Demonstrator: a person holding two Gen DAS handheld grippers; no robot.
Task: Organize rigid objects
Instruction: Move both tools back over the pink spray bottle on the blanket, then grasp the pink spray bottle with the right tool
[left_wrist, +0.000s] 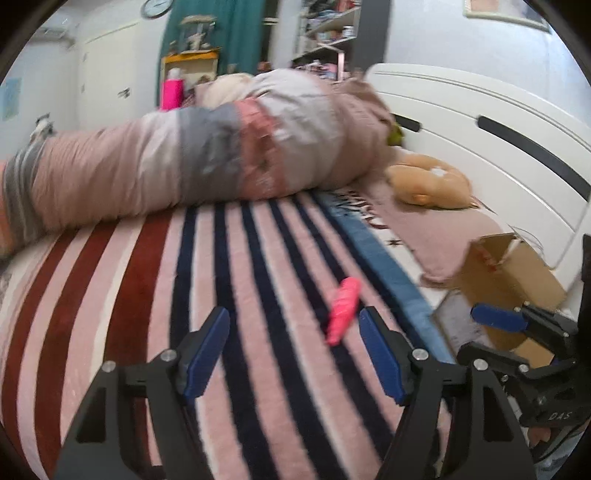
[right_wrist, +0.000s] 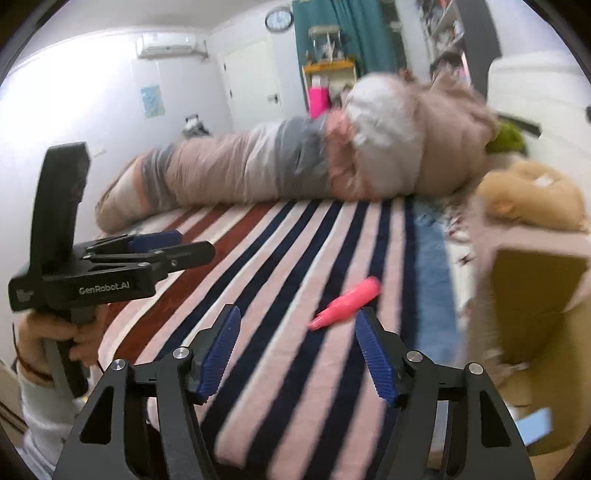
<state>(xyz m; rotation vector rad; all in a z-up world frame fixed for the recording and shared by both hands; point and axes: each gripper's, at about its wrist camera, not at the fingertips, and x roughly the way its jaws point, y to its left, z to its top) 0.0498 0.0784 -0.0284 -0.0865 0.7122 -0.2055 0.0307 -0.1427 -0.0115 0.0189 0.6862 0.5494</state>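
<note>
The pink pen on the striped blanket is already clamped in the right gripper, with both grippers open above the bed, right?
Not quite. The pink pen lies loose on the striped blanket, just ahead of the right gripper, whose jaws stand wide apart and touch nothing. The right wrist view shows this. The left gripper is open too, as you said.

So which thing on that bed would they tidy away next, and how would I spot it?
Probably this one. Start at the striped blanket covering the bed, with its pink, dark blue and red bands. Near its right side, short of the cardboard box, lies a small pink tapered object, just ahead of the right gripper. It is the only bright, hard-looking thing there; the tan plush toy sits farther back.
</note>
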